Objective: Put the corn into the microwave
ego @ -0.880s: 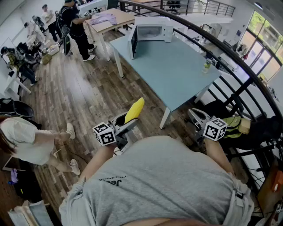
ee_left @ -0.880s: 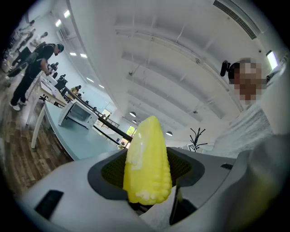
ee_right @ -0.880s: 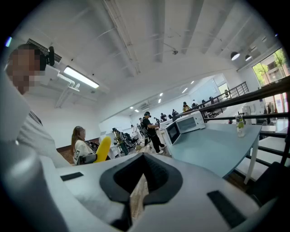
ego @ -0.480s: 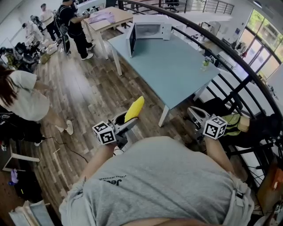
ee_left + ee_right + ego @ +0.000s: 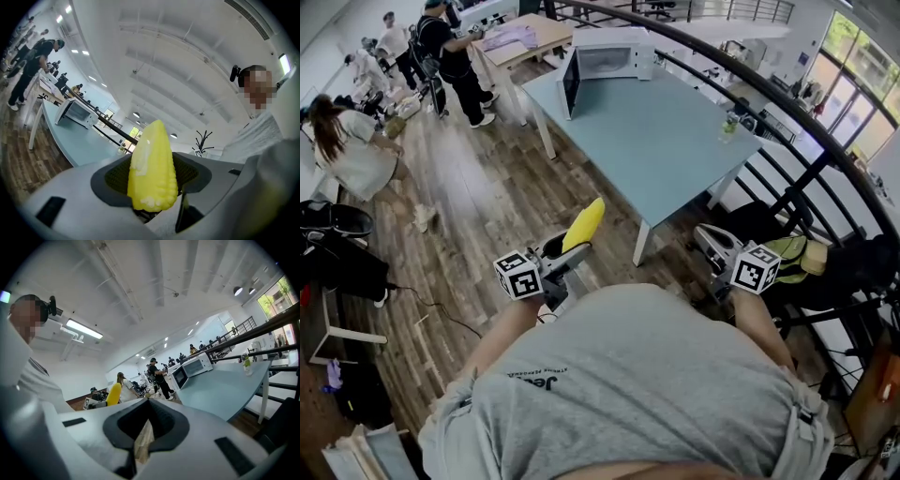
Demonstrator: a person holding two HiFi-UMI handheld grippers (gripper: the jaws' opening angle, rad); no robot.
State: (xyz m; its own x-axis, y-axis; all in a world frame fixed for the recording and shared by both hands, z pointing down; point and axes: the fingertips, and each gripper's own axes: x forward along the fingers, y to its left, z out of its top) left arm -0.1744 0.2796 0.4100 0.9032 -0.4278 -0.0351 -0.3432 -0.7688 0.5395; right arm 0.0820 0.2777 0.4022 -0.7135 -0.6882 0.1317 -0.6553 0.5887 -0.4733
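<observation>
A yellow corn cob [image 5: 584,225] points out from my left gripper [image 5: 573,249], whose jaws are shut on its thick end; the left gripper view shows the cob [image 5: 152,168] wedged between the black pads [image 5: 190,173]. The gripper is held level over the wooden floor, short of the table. The white microwave [image 5: 614,56] stands at the far end of the blue-grey table [image 5: 661,150] with its door [image 5: 570,82] swung open. My right gripper [image 5: 712,247] hangs near the table's front corner, jaws together with nothing in them [image 5: 143,439].
A small bottle [image 5: 730,125] stands at the table's right edge. A curved black railing [image 5: 787,122] runs behind and right of the table. Several people stand at a wooden table [image 5: 520,42] at the far left. A bag [image 5: 797,258] lies by my right gripper.
Both grippers hold nearly the same place, the corn still gripped. A person in white at the left has walked away toward the back left. The microwave sits slightly further left in view.
</observation>
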